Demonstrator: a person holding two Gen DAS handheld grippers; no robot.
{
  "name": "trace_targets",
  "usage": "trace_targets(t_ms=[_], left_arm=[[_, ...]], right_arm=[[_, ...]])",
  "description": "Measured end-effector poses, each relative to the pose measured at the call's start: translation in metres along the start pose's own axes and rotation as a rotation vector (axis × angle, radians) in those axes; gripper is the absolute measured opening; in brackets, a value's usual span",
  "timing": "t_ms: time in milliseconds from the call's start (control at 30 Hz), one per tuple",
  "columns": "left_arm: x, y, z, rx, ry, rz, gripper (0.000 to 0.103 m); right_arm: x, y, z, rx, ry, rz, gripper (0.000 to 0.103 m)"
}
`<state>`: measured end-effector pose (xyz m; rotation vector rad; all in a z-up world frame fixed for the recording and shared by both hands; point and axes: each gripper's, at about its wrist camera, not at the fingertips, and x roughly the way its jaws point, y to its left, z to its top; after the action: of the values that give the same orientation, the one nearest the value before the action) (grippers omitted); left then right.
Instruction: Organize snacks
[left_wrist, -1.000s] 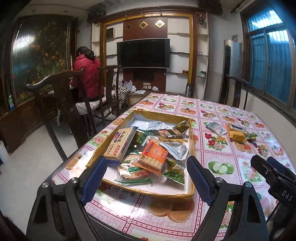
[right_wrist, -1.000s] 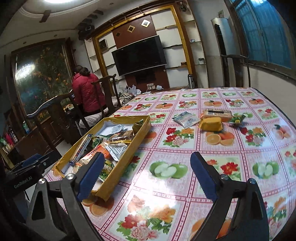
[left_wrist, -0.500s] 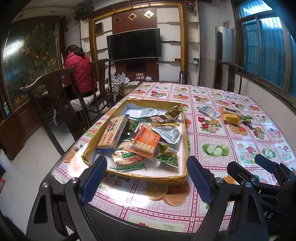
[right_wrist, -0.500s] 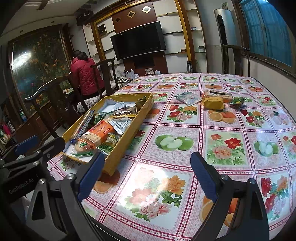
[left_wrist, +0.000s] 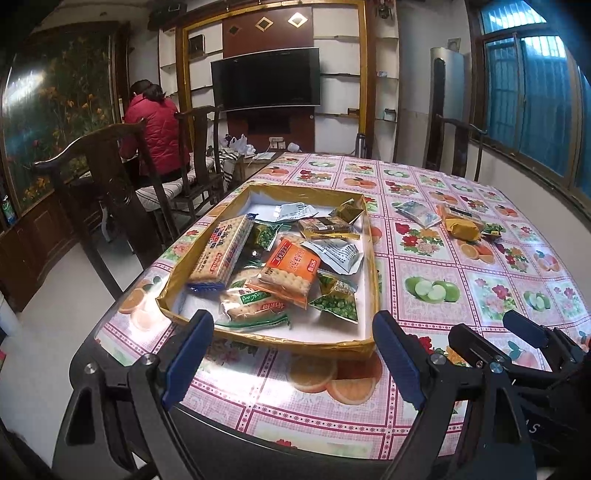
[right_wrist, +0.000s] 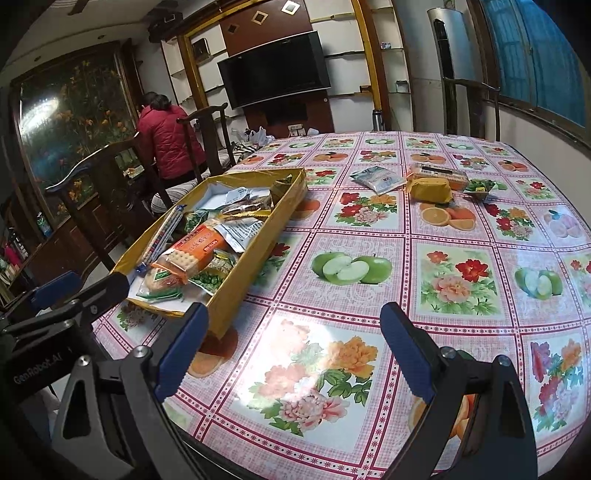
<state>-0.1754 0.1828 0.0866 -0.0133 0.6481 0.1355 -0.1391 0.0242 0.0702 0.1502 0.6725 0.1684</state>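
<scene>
Most snacks already lie heaped in the gold cardboard tray (left_wrist: 370, 266) near the table's front edge, so what is left to gather is the loose cluster well apart on the far right: a pale blue packet (right_wrist: 376, 178), a yellow-wrapped pack (right_wrist: 431, 189), a biscuit pack (right_wrist: 439, 172) touching it from behind and a small green packet (right_wrist: 480, 185). The left gripper (left_wrist: 293, 360) hangs spread wide and empty before the tray; the right gripper (right_wrist: 293, 350) (equally wide, holding nothing) faces bare fruit-print tablecloth (right_wrist: 458, 273), probably poised to reach those strays.
</scene>
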Motion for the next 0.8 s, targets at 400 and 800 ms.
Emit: trace_targets(t_ms=[400, 800], left_arm=[[0.004, -0.009, -0.003, 0.024, 0.015, 0.000, 0.088], [0.011, -0.021, -0.005, 0.054, 0.037, 0.002, 0.088]], right_arm=[[0.002, -0.010, -0.003, 0.029, 0.014, 0.004, 0.094], [0.003, -0.034, -0.003, 0.083, 0.017, -0.012, 0.094]])
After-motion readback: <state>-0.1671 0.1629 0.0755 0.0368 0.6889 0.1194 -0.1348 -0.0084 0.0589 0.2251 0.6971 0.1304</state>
